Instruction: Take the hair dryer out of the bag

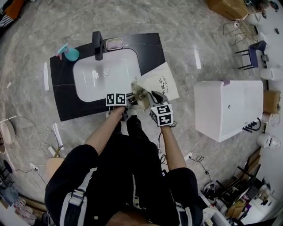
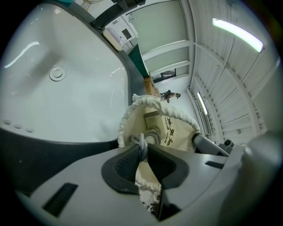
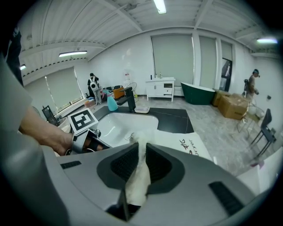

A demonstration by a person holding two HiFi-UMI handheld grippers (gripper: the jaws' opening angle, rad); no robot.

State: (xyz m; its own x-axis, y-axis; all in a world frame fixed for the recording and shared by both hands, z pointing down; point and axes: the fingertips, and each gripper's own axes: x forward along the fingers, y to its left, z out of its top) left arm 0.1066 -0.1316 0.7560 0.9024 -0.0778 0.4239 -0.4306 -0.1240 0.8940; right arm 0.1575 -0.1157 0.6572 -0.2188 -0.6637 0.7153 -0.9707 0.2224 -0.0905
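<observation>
My left gripper [image 2: 143, 149] is almost shut, pinching the cloth bag [image 2: 177, 132] by its rim. A grey bit, I think the hair dryer [image 2: 153, 134], sits inside at 12 o'clock. My right gripper [image 3: 141, 152] pinches the rim too. I should pull the mouth wide, gently.

A black countertop [image 1: 150, 48] lies upper left of centre on the grey marble floor [image 1: 190, 26], with a white basin [image 1: 88, 81] sunk into it. At the basin's top edge stand a black faucet [image 1: 97, 44] and a pale soap dish [image 1: 114, 43]. A teal spray bottle [image 1: 69, 53] sits further left. A large white boxy fixture [image 1: 227, 108] stands at the right, and a cardboard box [image 1: 227, 8] sits in the upper right corner.
</observation>
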